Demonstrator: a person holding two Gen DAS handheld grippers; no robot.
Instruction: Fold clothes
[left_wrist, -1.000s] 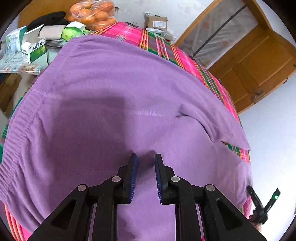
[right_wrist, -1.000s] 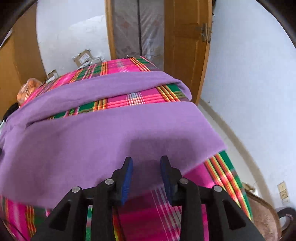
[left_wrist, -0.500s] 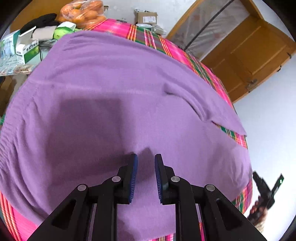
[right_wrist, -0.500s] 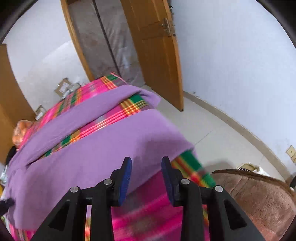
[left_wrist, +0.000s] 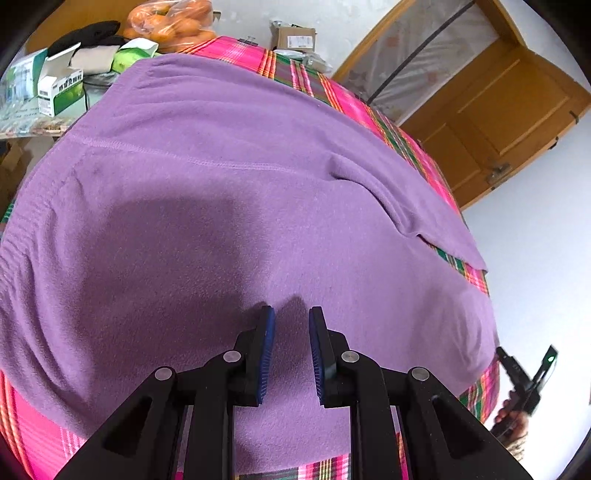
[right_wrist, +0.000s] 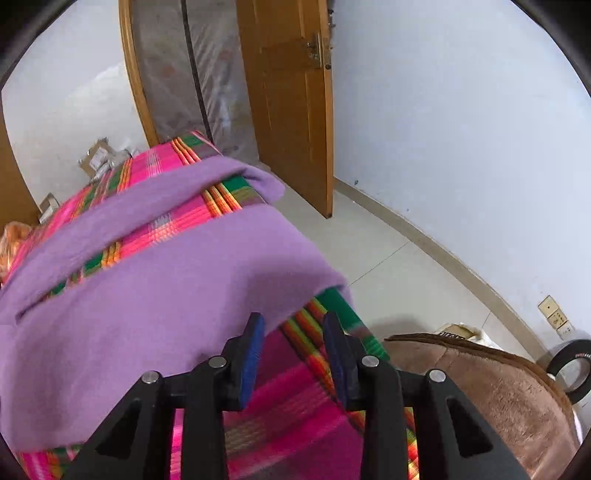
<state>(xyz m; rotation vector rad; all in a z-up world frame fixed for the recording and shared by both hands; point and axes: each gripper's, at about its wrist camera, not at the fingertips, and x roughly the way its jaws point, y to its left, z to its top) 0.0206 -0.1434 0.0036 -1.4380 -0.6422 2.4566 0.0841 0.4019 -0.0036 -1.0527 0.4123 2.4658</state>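
A purple knit sweater (left_wrist: 229, 206) lies spread flat over a table with a pink plaid cloth (left_wrist: 37, 439). My left gripper (left_wrist: 291, 317) hovers open just above the sweater's body, nothing between its fingers. One sleeve (left_wrist: 436, 221) lies folded toward the right edge. In the right wrist view the same sweater (right_wrist: 155, 295) and its sleeve (right_wrist: 177, 195) cover the plaid cloth (right_wrist: 295, 387). My right gripper (right_wrist: 293, 325) stands open over the sweater's near corner at the table's end, holding nothing. A hand with the right gripper (left_wrist: 524, 384) shows at the left view's lower right.
Boxes (left_wrist: 61, 90), a bag of oranges (left_wrist: 173, 22) and dark cloth (left_wrist: 85, 33) crowd the far left end. A wooden door (right_wrist: 291, 96) and white wall stand beyond the table. A brown cushioned seat (right_wrist: 491, 391) and a tape roll (right_wrist: 569, 365) sit at the right.
The left gripper has pulled back and lifted slightly over the sweater. The right gripper has swung right toward the table's end corner, bringing floor and brown seat into view. Both stay open.
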